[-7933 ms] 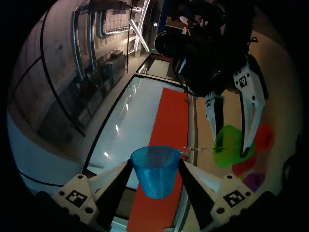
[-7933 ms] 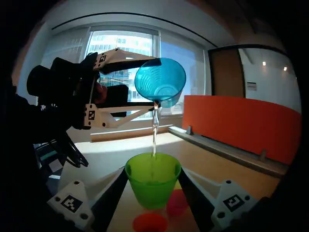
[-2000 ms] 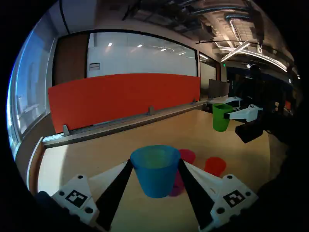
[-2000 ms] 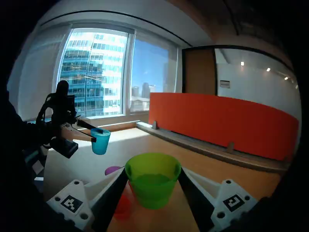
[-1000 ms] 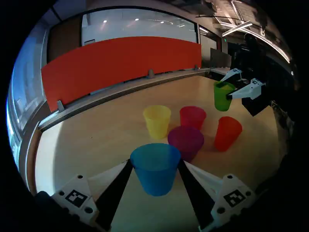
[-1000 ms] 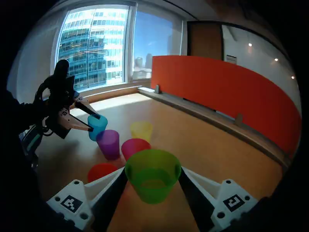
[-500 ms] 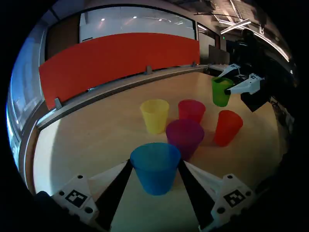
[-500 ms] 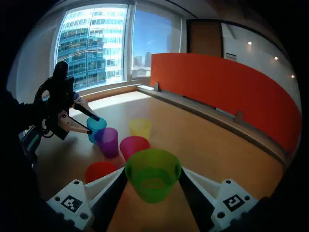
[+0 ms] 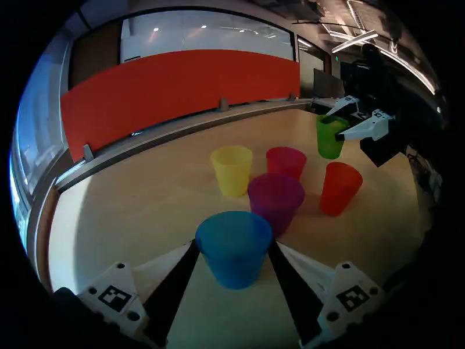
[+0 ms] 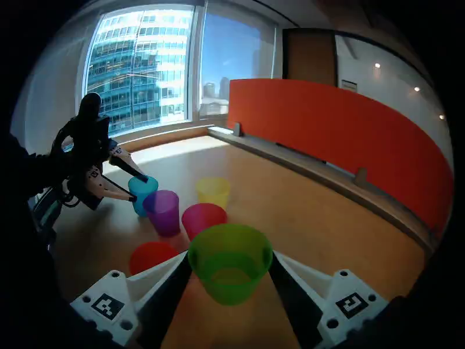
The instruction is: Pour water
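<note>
Worktop (image 9: 133, 203): pale wood, spread wide under both my tools, with an orange screen (image 9: 174, 87) along its far edge.
Left tool (image 9: 233, 249): I have both fingers pressed on the blue cup (image 9: 234, 262). It is upright, low over the worktop, just beside the purple cup (image 9: 276, 200).
Right tool (image 10: 229, 259): closed onto the green cup (image 10: 230, 279), upright and held above the worktop. I see a liquid line low inside it.
Loose cups: the purple cup, yellow cup (image 9: 232, 168), pink cup (image 9: 285, 163) and orange cup (image 9: 340, 187) stand clustered between my tools. I cannot tell whether purple touches blue.
</note>
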Motion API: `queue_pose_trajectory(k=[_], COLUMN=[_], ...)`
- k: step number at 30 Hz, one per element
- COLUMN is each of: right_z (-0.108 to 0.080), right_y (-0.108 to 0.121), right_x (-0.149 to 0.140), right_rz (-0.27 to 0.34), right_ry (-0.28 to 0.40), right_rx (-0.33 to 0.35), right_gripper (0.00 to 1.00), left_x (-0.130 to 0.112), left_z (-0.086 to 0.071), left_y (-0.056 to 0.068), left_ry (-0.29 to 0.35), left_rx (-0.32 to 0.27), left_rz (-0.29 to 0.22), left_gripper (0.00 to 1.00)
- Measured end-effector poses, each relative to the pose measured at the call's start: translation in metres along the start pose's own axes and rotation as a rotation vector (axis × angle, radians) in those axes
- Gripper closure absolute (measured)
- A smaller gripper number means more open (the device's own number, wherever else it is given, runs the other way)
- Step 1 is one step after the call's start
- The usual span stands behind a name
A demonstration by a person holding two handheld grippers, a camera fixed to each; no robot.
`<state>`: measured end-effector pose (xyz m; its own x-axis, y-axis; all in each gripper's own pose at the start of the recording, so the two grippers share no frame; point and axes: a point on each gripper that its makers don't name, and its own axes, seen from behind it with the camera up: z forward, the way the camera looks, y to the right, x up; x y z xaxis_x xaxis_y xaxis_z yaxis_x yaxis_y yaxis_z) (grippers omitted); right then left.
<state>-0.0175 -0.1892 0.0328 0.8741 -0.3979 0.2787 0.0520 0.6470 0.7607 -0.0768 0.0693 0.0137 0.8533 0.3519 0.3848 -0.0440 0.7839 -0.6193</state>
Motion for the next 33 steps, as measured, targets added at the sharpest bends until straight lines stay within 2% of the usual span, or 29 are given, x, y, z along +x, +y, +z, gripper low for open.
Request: queue_pose_trajectory(k=[8,17,24,29,33], right_z=[0.002,0.003,0.005,0.006,0.008], right_y=[-0.001,-0.003,-0.004,-0.006,-0.006], right_x=[-0.003,-0.003,-0.003,-0.003,-0.004], right_rz=[0.0,-0.004,-0.003,-0.005,-0.003], right_ry=[-0.005,-0.008,-0.007,-0.005,-0.006], right_rx=[-0.001,0.005,0.008,0.013,0.014], right_gripper=[0.1,0.1,0.09,0.09,0.1], left_x=[-0.009,-0.012,-0.017,-0.018,-0.021], left_z=[-0.007,-0.009,-0.007,-0.006,-0.008], left_y=[-0.003,-0.004,-0.008,-0.005,-0.002], left_ry=[-0.024,-0.036,-0.061,-0.071,-0.087], left_rx=[-0.002,0.003,0.02,0.018,0.004], left_rz=[-0.008,0.007,0.039,0.049,0.037], left_gripper=[0.14,0.13,0.06,0.04,0.04])
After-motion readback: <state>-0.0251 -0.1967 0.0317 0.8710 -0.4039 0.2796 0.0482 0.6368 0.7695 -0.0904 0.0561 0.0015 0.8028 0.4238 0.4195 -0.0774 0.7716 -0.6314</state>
